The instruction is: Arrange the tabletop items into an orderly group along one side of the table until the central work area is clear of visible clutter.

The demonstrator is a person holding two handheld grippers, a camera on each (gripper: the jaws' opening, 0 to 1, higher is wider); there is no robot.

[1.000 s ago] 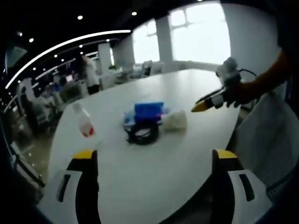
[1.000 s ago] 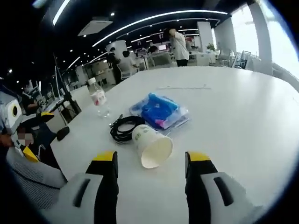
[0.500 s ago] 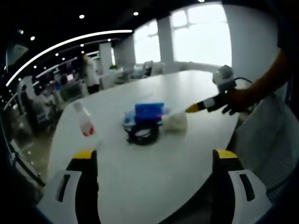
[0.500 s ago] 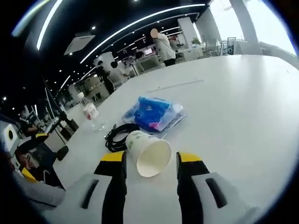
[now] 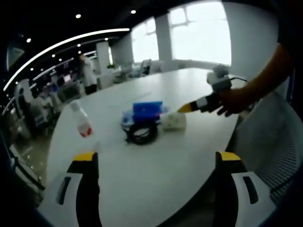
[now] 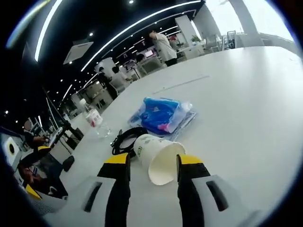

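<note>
Right gripper [image 6: 151,161] straddled the tipped white paper cup [image 6: 160,157] mid-table, jaws close around it, contact unclear. Left gripper [image 5: 156,158] hung spread near the table's [image 5: 142,189] edge. Risk: thin cup crushing or rolling into the black coiled cable [image 6: 127,137].

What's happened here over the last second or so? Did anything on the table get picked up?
The right tool moved forward to the tipped-over white paper cup, and its jaws narrowed around the cup's rim; whether they grip it is unclear. The left tool stayed back and open. The coiled black cable, blue plastic packet and clear bottle haven't moved.
</note>
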